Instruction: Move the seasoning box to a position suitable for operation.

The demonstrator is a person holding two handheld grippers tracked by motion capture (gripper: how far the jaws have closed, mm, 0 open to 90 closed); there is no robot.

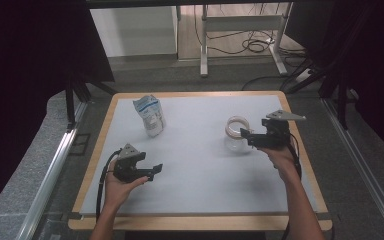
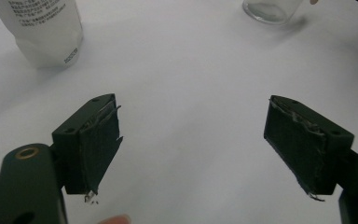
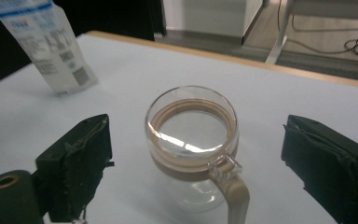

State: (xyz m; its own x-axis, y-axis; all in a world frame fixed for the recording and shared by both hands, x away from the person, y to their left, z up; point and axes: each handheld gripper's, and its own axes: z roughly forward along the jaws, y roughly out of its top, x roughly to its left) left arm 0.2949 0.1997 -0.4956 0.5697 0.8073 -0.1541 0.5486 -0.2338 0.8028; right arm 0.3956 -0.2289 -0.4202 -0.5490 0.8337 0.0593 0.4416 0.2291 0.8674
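Item: glass mug [image 3: 191, 144], near the desk's right edge. Step: approach. My right gripper [image 3: 196, 163] brackets it, wide open, holding nothing. Left gripper [image 2: 191, 144] open, empty. Next: close squarely on the mug.

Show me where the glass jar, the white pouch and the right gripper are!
glass jar [image 3: 191, 140], right gripper view, on its tan-banded rim.
white pouch [image 1: 152, 117], high view, on its printed front.
right gripper [image 3: 196, 154], right gripper view, midway between its open fingers.
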